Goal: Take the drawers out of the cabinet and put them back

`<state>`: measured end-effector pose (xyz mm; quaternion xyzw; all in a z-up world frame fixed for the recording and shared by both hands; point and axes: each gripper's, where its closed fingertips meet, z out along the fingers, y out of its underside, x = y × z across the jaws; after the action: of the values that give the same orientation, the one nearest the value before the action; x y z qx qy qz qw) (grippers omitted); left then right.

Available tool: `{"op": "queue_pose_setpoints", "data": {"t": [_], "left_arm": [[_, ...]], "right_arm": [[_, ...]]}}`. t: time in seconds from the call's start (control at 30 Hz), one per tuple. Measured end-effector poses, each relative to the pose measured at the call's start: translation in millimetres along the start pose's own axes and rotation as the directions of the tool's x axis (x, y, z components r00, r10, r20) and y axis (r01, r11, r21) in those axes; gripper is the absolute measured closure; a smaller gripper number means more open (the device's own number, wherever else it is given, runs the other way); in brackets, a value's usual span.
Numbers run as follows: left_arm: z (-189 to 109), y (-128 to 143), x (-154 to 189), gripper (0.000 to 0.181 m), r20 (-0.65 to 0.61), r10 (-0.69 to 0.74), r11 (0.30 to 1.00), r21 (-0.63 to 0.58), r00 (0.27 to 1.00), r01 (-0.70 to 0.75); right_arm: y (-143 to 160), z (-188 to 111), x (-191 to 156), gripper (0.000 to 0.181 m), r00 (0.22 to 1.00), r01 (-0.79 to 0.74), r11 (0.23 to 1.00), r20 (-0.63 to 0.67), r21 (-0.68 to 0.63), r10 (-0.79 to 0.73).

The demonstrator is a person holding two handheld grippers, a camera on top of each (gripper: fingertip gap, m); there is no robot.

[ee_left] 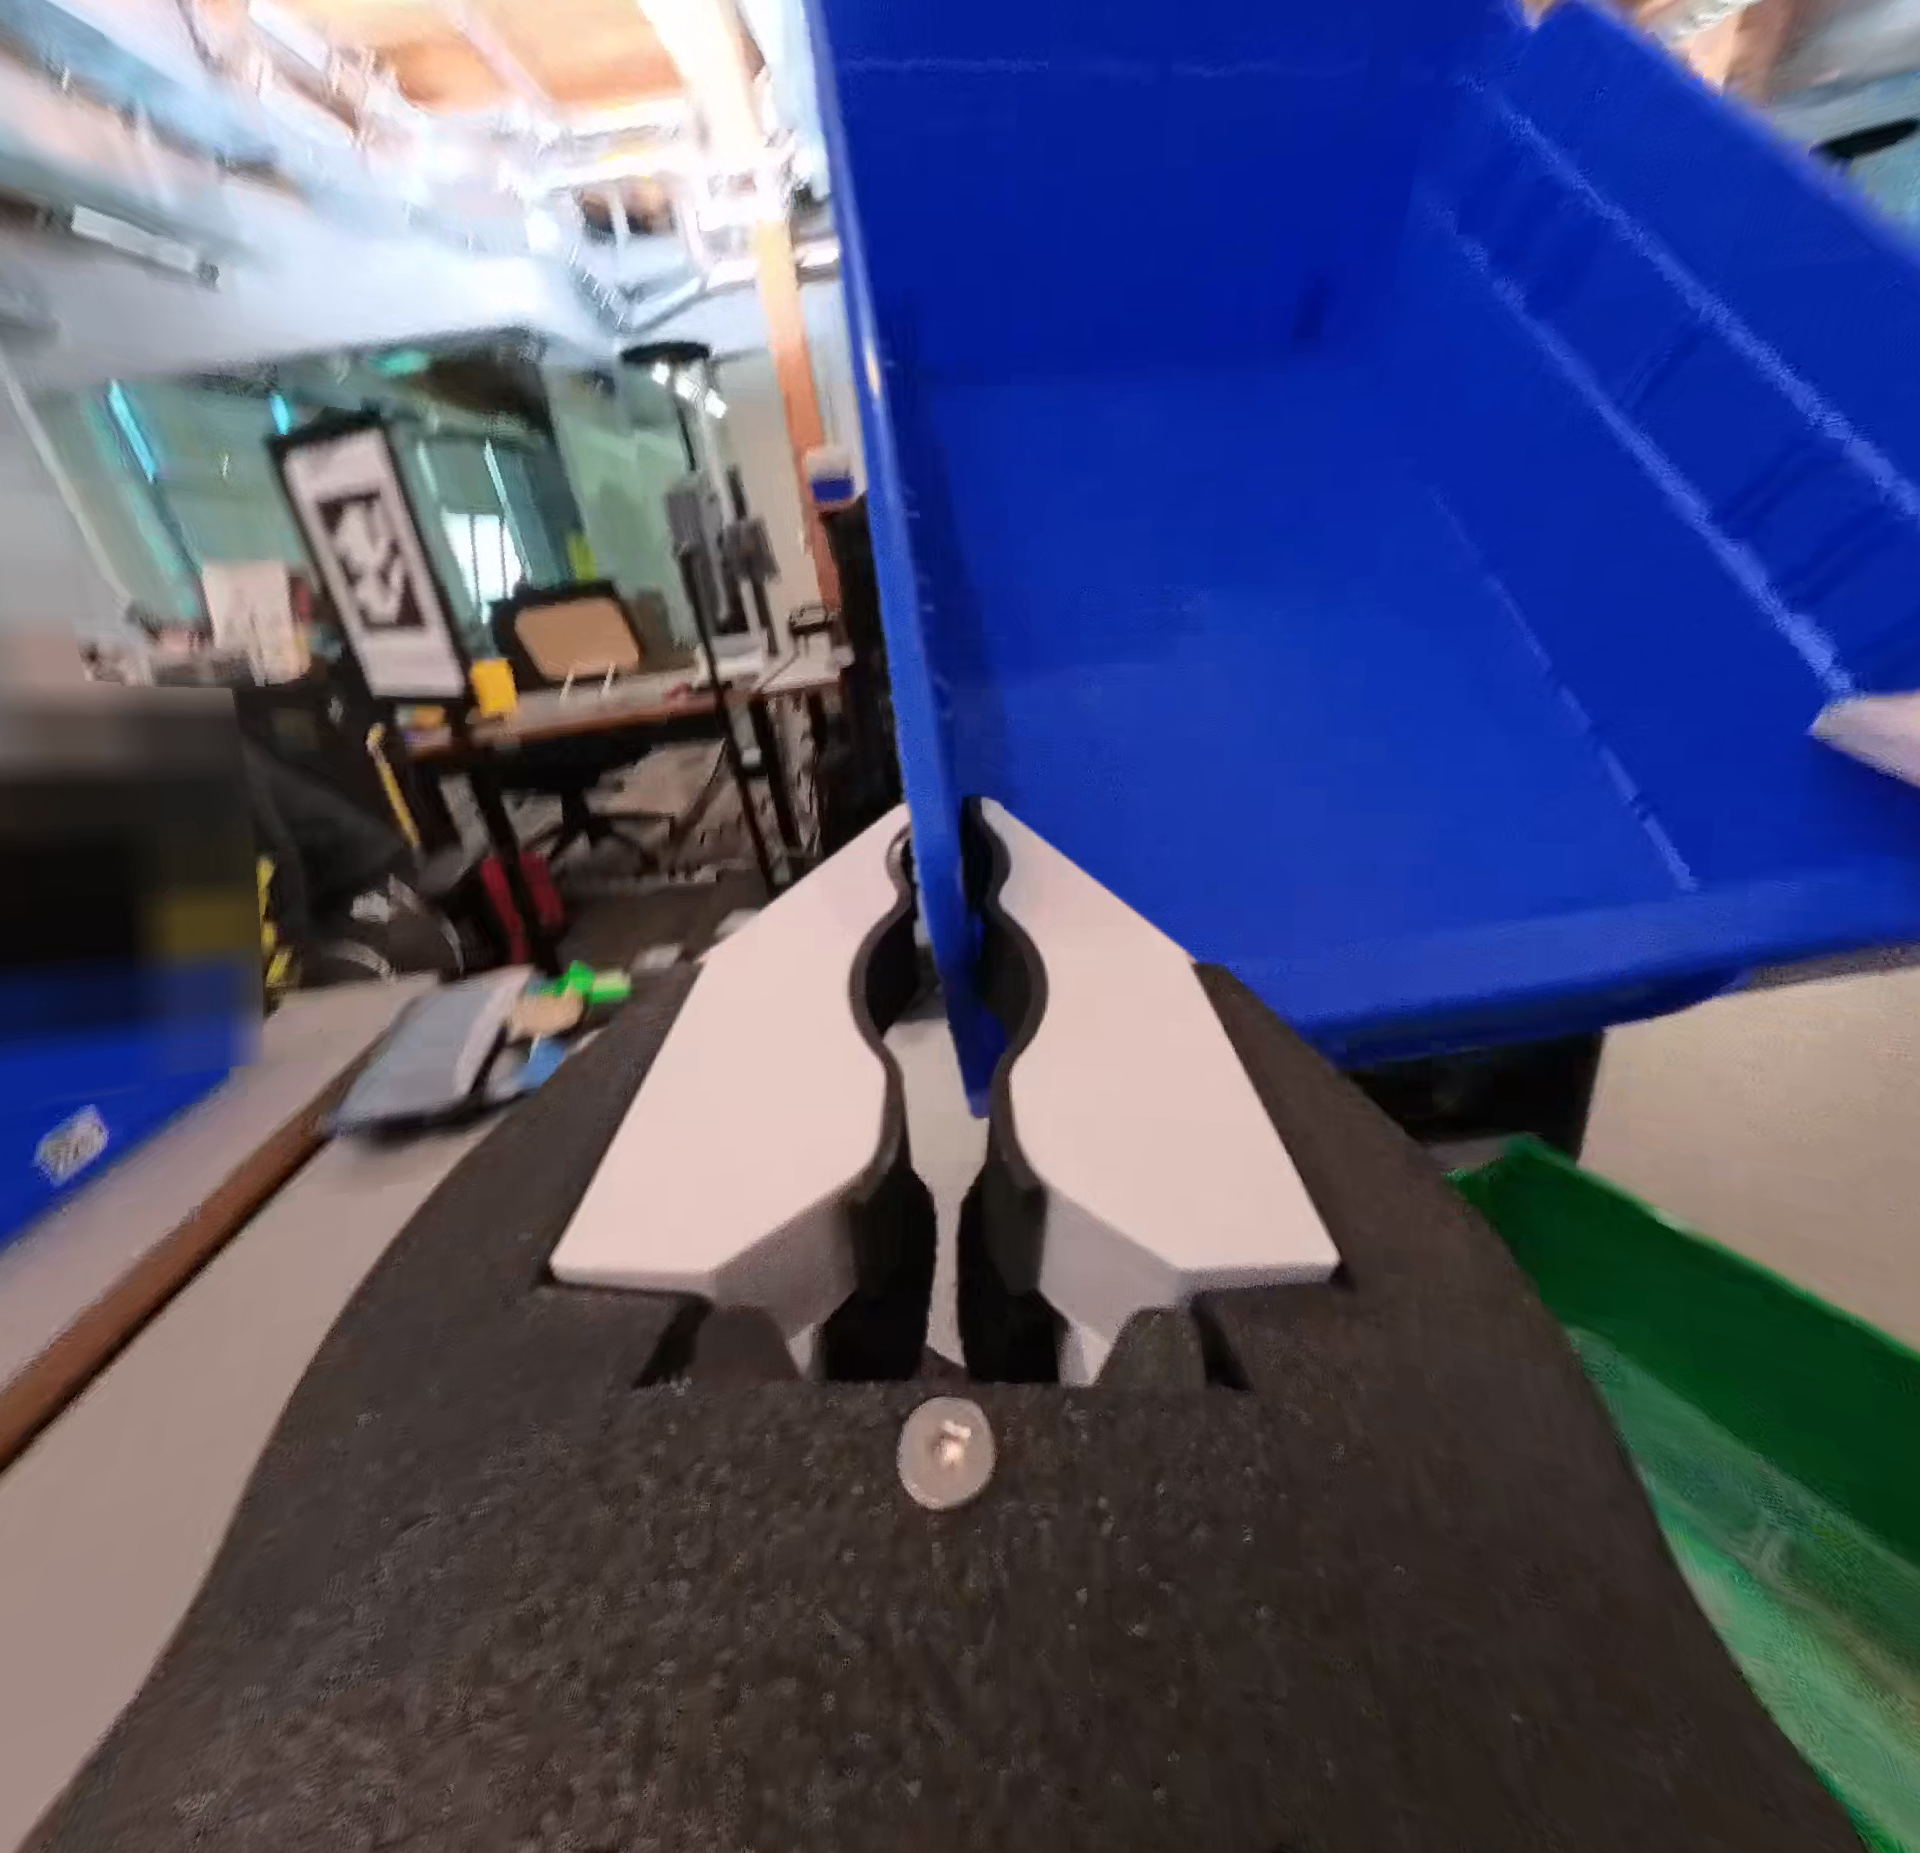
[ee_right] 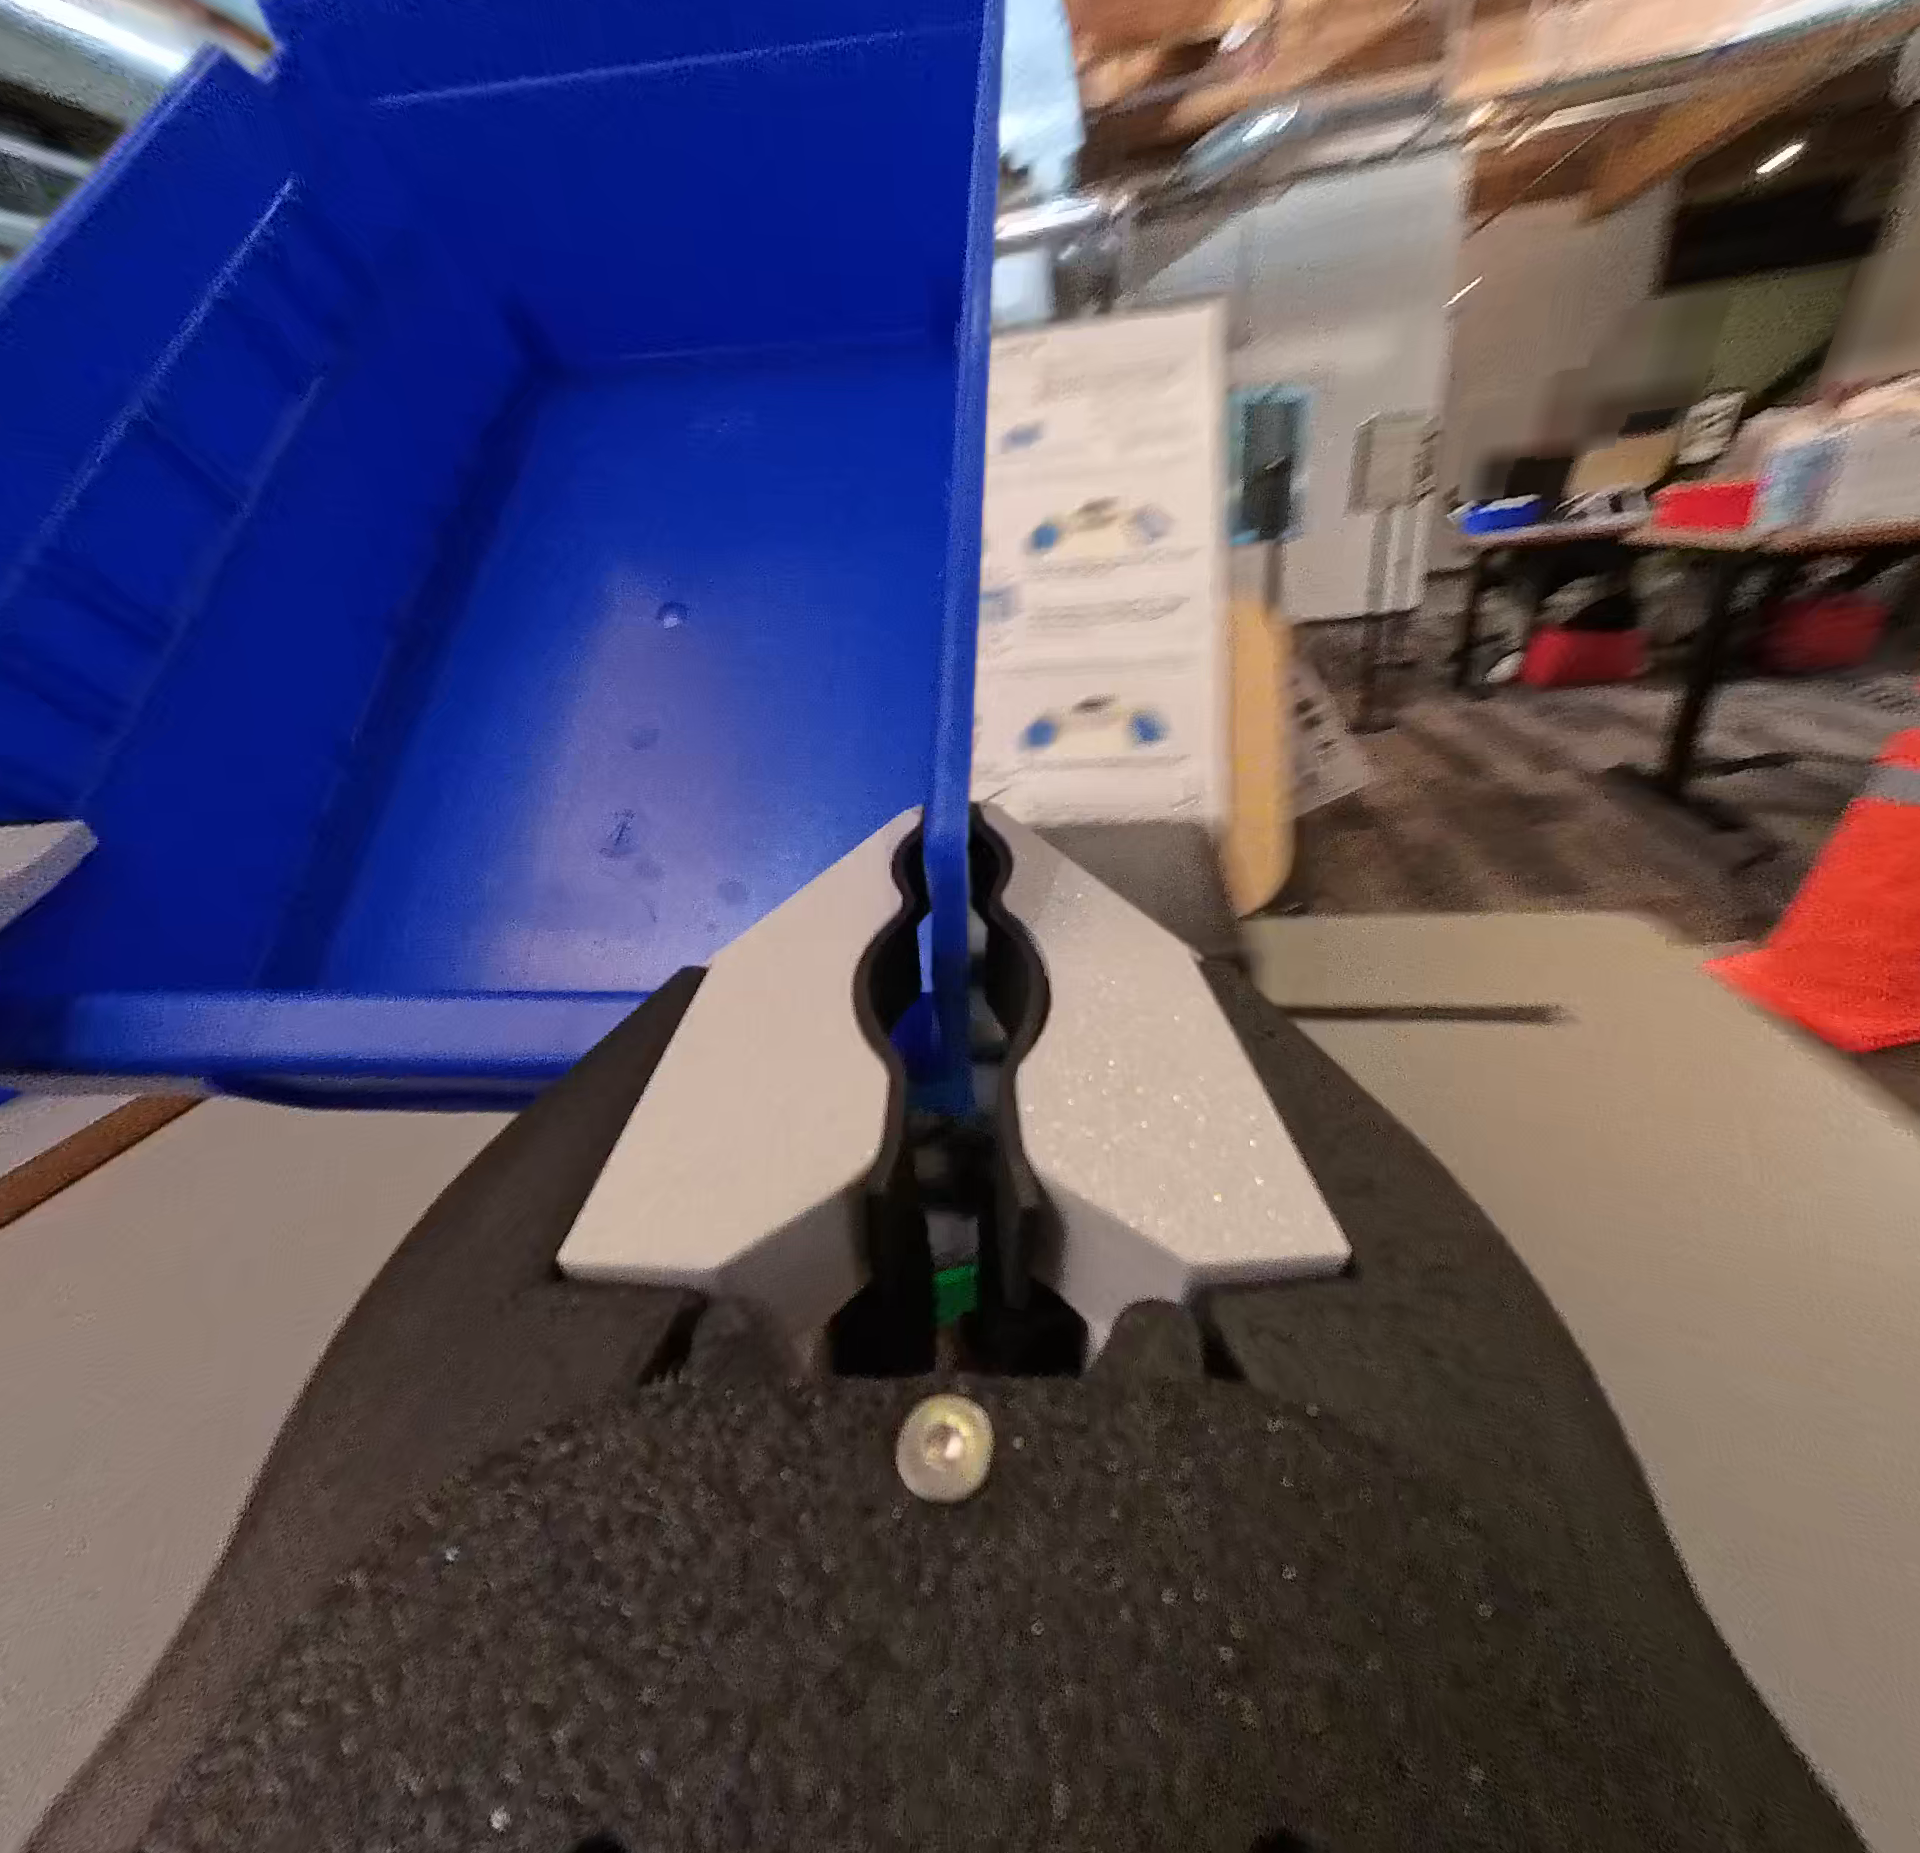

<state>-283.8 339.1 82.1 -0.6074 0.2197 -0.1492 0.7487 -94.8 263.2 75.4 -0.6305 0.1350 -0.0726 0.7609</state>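
Note:
A blue drawer (ee_left: 1299,608) is held up off the table, open side toward the cameras and tilted. My left gripper (ee_left: 945,847) is shut on the drawer's left side wall, with both pads pressed on the thin blue edge. In the right wrist view the same drawer (ee_right: 623,608) fills the left half. My right gripper (ee_right: 948,837) is shut on its right side wall. The drawer looks empty inside. The cabinet is not in view.
A green drawer (ee_left: 1714,1388) lies on the grey table (ee_left: 156,1491) at lower right below the blue one. Another blue bin (ee_left: 94,1076) stands at the far left. An orange cone (ee_right: 1849,899), a poster board (ee_right: 1101,556) and a low grey box (ee_right: 1382,956) are to the right.

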Motion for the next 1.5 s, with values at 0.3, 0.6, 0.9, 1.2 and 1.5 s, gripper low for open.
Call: {"op": "queue_pose_setpoints", "data": {"t": [0.3,0.6,0.9,1.2,1.5], "left_arm": [[61.7,-15.4,274.5,0.178,-0.218,-0.132,0.989,-0.09,0.967,0.115],[64.6,143.5,420.4,0.179,-0.192,-0.245,0.87,-0.476,0.95,0.128],[65.8,212.7,380.7,0.179,-0.056,-0.271,0.774,-0.606,0.961,0.183],[62.5,238.6,378.3,0.167,-0.059,-0.373,0.731,-0.633,0.926,0.254],[45.3,89.9,393.9,0.105,-0.304,-0.504,0.846,-0.363,0.809,0.39]], "right_arm": [[-36.8,-48.5,270.0,0.177,0.934,0.075,0.982,-0.333,-0.175,-0.131],[139.9,-69.2,401.9,0.177,0.945,-0.091,0.836,-0.311,-0.541,-0.098],[214.6,-44.2,369.4,0.177,0.968,-0.119,0.726,-0.242,-0.677,-0.067],[238.7,-39.6,364.0,0.177,0.972,-0.076,0.683,-0.208,-0.726,-0.113],[239.2,-38.3,367.8,0.172,0.965,-0.091,0.685,-0.234,-0.723,-0.119]]}}
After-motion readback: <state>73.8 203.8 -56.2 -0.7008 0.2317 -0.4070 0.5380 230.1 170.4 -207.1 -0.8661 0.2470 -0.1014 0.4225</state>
